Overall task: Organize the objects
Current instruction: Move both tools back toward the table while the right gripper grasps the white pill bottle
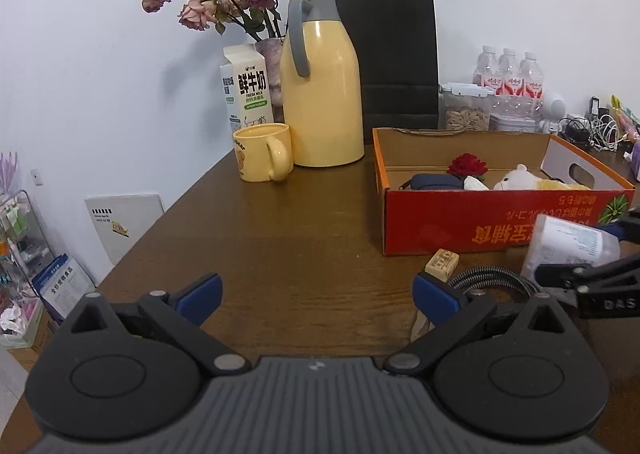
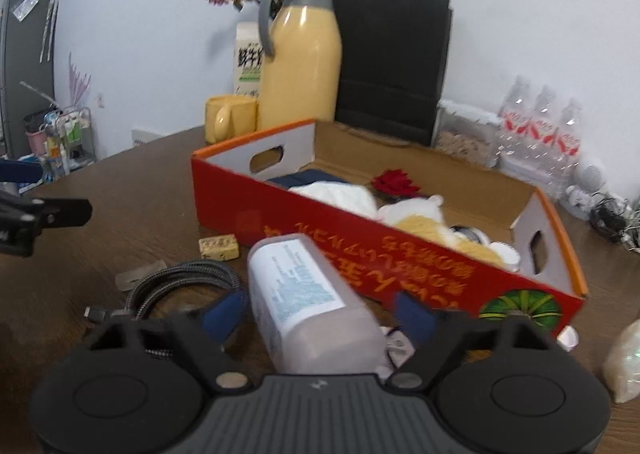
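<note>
Translucent plastic, with a white printed label, made up the bottle that lay on its side between the fingers of the right gripper. The blue pads stood on either side of it, but blur hid whether they pressed on it. It was near the front edge of the brown table, just in front of the red cardboard box. That box held a red flower, a plush toy and a dark pouch. Beside the bottle a braided cable lay coiled, with a small cream packet beyond it. The left gripper hung over bare table with its fingers wide apart and nothing between them. At the table's back edge stood a yellow jug, a yellow mug and a milk carton.
</note>
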### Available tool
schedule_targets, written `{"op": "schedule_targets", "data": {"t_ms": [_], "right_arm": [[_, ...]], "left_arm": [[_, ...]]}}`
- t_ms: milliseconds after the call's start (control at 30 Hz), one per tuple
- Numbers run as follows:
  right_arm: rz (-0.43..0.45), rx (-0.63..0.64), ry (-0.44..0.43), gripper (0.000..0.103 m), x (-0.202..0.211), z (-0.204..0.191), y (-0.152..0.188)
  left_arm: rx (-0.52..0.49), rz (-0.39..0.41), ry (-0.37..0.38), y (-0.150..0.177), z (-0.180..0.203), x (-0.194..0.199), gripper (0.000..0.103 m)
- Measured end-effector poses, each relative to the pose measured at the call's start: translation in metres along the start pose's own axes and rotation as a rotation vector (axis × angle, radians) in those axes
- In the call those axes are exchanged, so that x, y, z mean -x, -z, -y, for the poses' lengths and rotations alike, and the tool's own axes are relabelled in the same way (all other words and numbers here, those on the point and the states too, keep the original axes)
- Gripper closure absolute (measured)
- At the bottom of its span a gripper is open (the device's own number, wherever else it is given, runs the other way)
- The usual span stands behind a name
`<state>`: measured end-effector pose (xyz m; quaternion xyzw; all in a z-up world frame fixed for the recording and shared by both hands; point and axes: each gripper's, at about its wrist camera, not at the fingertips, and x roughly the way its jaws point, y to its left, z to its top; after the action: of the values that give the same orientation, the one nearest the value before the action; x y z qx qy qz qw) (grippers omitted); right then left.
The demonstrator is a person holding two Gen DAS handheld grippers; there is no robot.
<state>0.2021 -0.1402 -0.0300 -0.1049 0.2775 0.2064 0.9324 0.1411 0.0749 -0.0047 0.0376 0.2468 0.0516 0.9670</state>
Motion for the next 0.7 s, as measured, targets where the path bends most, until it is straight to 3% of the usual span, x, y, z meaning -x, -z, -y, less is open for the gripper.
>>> {"op": "schedule_targets", "data": {"t_ms": [133, 400, 700], "right_arm": [[0.001, -0.002, -0.004, 0.061, 0.0, -0.001, 0.002], [0.022, -0.049, 0.031, 0.062, 0.005, 0.003, 0.007], [0.136, -0.085, 0.084, 0.062, 0.037, 0.01, 0.017]], "left_arm": [[0.009, -0.01, 0.011, 0.003, -0.002, -0.001, 0.0], [0.012, -0.028, 0.023, 0.007, 0.001, -0.002, 0.0], [0.018, -0.054, 0.033, 0.011, 0.002, -0.008, 0.0]]}}
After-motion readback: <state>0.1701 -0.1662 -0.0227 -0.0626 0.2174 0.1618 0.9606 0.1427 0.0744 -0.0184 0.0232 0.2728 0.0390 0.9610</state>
